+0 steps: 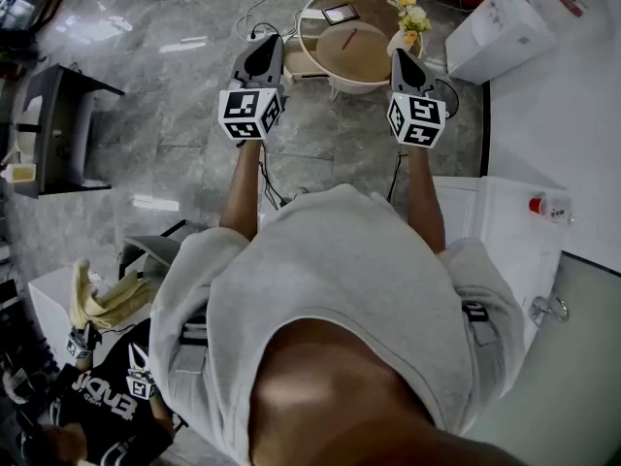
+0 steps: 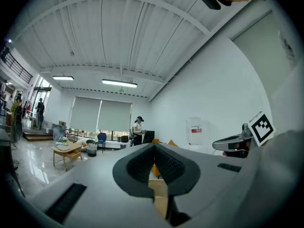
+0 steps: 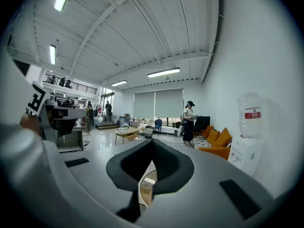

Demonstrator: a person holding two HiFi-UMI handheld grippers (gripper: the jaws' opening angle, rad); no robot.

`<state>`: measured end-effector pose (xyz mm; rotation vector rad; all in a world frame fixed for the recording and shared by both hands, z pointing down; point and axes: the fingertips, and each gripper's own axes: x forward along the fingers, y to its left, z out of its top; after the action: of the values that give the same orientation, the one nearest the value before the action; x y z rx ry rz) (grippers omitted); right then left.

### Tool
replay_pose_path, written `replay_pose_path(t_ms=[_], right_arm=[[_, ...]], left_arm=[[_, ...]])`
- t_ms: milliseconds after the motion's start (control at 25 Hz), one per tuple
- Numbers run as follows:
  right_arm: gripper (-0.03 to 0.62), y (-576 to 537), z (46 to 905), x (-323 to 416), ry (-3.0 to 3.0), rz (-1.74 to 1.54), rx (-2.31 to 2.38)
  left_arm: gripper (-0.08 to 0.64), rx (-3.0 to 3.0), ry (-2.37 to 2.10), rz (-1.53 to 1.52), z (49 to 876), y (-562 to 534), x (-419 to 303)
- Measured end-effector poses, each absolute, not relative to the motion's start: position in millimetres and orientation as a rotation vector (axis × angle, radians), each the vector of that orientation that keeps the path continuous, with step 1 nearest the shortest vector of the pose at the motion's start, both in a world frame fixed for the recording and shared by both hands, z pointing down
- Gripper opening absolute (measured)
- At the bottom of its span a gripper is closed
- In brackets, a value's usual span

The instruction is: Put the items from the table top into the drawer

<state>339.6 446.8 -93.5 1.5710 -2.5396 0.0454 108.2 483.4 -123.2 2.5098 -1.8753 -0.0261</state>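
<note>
I hold both grippers out level in front of my chest, side by side over the grey floor. The left gripper (image 1: 266, 43) and the right gripper (image 1: 400, 56) are both shut, with nothing between the pads. In the left gripper view the left gripper (image 2: 153, 146) has its dark pads meeting at the tip. The right gripper view shows the right gripper (image 3: 152, 142) just the same. Beyond the tips stands a round wooden table (image 1: 374, 61) with a tablet (image 1: 340, 13), a red pen (image 1: 347, 39) and flowers (image 1: 411, 17). No drawer can be told apart.
To my right stands a white cabinet (image 1: 509, 250) with a red-capped bottle (image 1: 548, 207). A water dispenser (image 1: 500, 27) is at the far right, a black desk (image 1: 58, 124) at the left. A person (image 3: 189, 122) stands by an orange sofa (image 3: 216, 141). Another person (image 1: 107, 396) is at my lower left.
</note>
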Motion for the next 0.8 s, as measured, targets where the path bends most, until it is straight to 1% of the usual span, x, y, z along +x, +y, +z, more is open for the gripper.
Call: replay_pose_path(t_ms=[800], right_arm=[[0.024,448,-87,355,-2.570,0.062,1.545]], left_arm=[[0.015,2.449,-1.916,-0.018,-115,495,119]])
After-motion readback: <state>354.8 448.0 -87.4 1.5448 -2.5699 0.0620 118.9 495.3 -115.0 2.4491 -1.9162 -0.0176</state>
